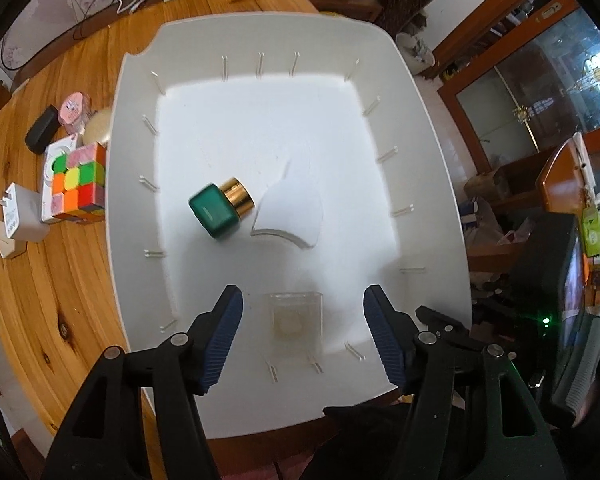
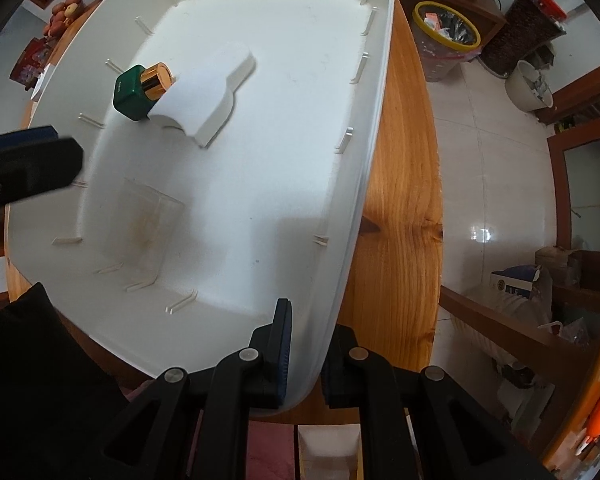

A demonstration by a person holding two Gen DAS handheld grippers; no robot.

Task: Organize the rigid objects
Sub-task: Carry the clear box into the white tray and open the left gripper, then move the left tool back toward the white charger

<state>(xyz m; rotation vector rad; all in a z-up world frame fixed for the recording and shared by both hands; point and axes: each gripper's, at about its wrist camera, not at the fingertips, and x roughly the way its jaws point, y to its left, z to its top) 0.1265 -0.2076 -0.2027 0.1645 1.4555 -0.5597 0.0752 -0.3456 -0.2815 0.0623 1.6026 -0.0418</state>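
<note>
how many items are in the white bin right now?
3. Green bottle with gold cap lies left of centre; a white plastic piece sits right beside it; a clear square box sits near the bin's close wall, below the open left gripper. Nothing else visible inside.

— What did the left wrist camera show?
— A large white bin (image 1: 140,152) sat on a wooden table (image 1: 40,272). The left gripper (image 1: 303,338) hung over its near end, jaws apart, nothing pressed between the pads.
— What lay inside the bin?
— A clear plastic box (image 1: 296,316) rested on the floor between the fingers, touching neither. Further in lay a green bottle (image 1: 216,210) with a gold cap, tipped on its side, and just beside the cap a white curved block (image 1: 290,216).
— And outside?
— Left of the bin stood a colourful puzzle cube (image 1: 80,182), a white charger (image 1: 18,216), a black case (image 1: 42,128) and a pink-lidded jar (image 1: 75,110).
</note>
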